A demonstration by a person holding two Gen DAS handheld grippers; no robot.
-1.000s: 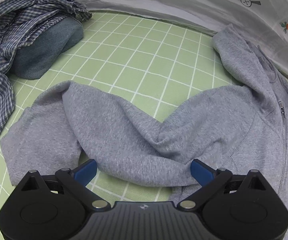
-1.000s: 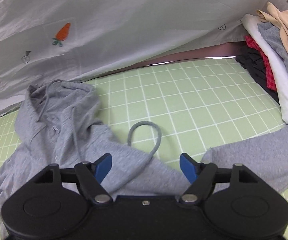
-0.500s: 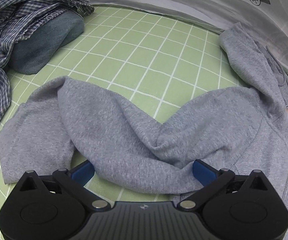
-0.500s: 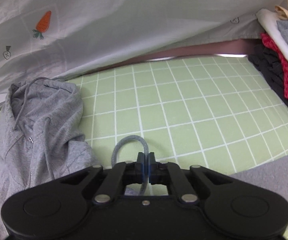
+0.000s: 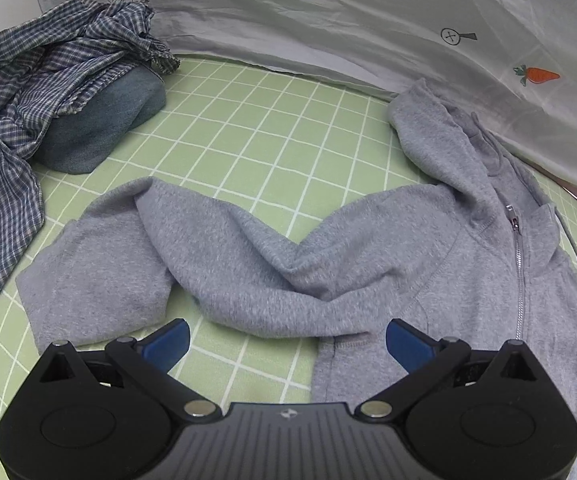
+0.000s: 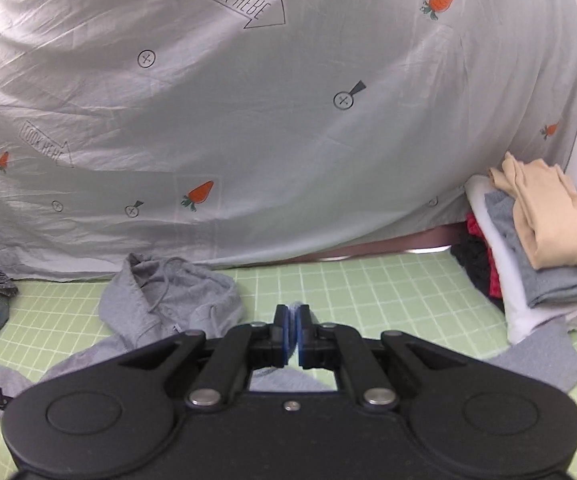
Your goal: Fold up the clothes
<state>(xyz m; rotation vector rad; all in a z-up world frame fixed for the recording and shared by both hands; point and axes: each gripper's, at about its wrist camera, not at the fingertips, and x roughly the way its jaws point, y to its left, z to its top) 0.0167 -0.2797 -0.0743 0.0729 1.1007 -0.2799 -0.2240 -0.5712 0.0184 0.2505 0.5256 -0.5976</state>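
fingers of the left gripper [image 5: 286, 338] spread wide, blue pads [image 5: 167, 340] bare, gripping nothing. to the left of the fingers and further out, a crumpled checked shirt [image 5: 28, 92] draped over a folded denim piece [image 5: 104, 120]. just ahead of the left pad, the grey zip hoodie [image 5: 328, 264] has one sleeve [image 5: 92, 280] doubled back on the green grid mat [image 5: 256, 132]. between and ahead of the pads the sleeve runs into the body; the hem edge lies just beside the right pad. ahead to the right, zipper [image 5: 519, 264], then hood [image 5: 440, 120] against the white printed sheet [image 5: 368, 20].

right gripper [image 6: 291, 330] fingers pressed together; a sliver of grey shows at the tips, likely the drawstring, cannot tell for sure. left of these fingers, the hood [image 6: 176, 292] bunched on the mat; far right, a stack of folded clothes [image 6: 536, 248], with the other grey sleeve [image 6: 540, 356] lying flat below it.
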